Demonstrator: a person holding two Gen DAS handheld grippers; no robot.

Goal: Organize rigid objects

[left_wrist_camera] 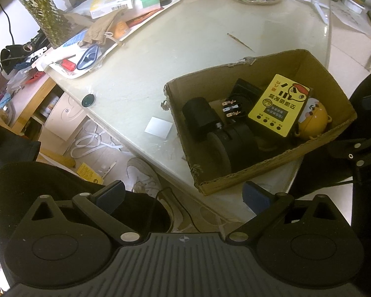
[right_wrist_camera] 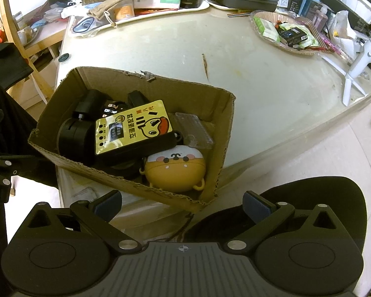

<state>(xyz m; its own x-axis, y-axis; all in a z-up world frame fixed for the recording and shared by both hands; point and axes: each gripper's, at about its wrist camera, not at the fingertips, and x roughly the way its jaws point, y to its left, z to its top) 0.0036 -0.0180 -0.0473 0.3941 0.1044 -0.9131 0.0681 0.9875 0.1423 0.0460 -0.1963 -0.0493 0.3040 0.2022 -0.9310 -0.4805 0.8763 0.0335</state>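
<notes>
Cardboard box point(right_wrist_camera: 225, 128) at the near edge of the desk point(right_wrist_camera: 259, 79), one corner overhanging it. Inside: a yellow-faced black device point(right_wrist_camera: 133, 131) lying tilted across black parts point(right_wrist_camera: 74, 133); beside it a round yellow toy point(right_wrist_camera: 175, 170) against the near wall; a clear plastic case point(right_wrist_camera: 194, 131) toward the far wall. Left gripper point(left_wrist_camera: 183, 196) and right gripper point(right_wrist_camera: 183, 204), both with fingers spread apart and holding nothing, hover short of the box's near side. A cluttered white tray point(right_wrist_camera: 160, 12) occupies the far edge; a basket of packets point(right_wrist_camera: 284, 32) sits at the far right.
</notes>
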